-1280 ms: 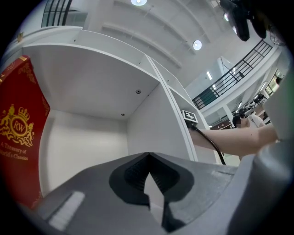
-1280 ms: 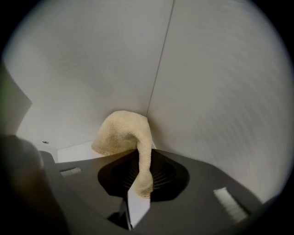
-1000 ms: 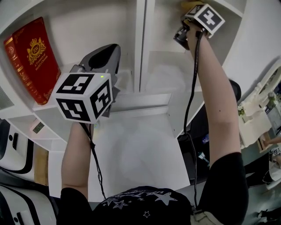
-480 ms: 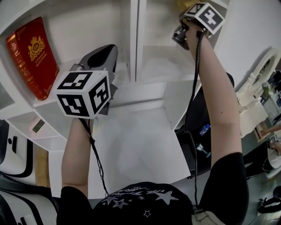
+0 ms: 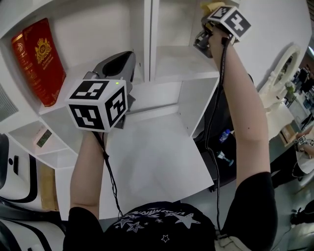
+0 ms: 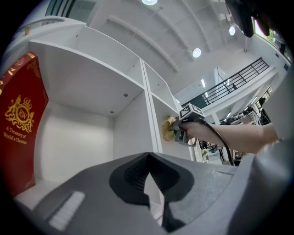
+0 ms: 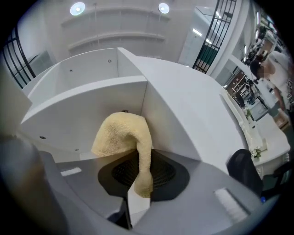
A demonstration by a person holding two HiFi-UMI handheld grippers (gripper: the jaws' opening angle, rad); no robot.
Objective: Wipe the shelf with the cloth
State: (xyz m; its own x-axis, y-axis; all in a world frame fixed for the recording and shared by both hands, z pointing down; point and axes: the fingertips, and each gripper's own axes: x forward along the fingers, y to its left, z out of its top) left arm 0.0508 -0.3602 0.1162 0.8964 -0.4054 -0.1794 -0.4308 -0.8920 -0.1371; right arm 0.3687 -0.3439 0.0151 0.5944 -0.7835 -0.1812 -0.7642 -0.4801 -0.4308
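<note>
- The cloth [image 7: 124, 137], yellow terry, is pinched at one end in the right gripper [image 7: 140, 186]. The rest bunches up beyond the jaw tips.
- In the right gripper view the bunched end lies at the corner of the white shelf [image 7: 87, 98], where a horizontal board meets an upright panel. It looks to be against the panel, though I cannot confirm firm contact.
- In the head view the cloth [image 5: 211, 6] sits at 1 o'clock, at the top edge of the frame, in the upper right compartment of the shelf [image 5: 184, 61].
- The right gripper has its jaws closed down on the cloth, with only the fabric's thickness between them. The arm is raised high.
- The left gripper [image 6: 148, 157] has its jaws brought together with nothing between them. It points into the open compartment to the left of the central upright.
- In the head view the left gripper [image 5: 122, 58] is at 10 o'clock from centre, well apart from the cloth and lower than the right gripper.
- A red book [image 5: 39, 59] with a gold crest stands tilted in the left compartment, at 10 o'clock and beyond the left gripper.
- A white surface [image 5: 157, 166] extends below the shelf, at 6 o'clock.
</note>
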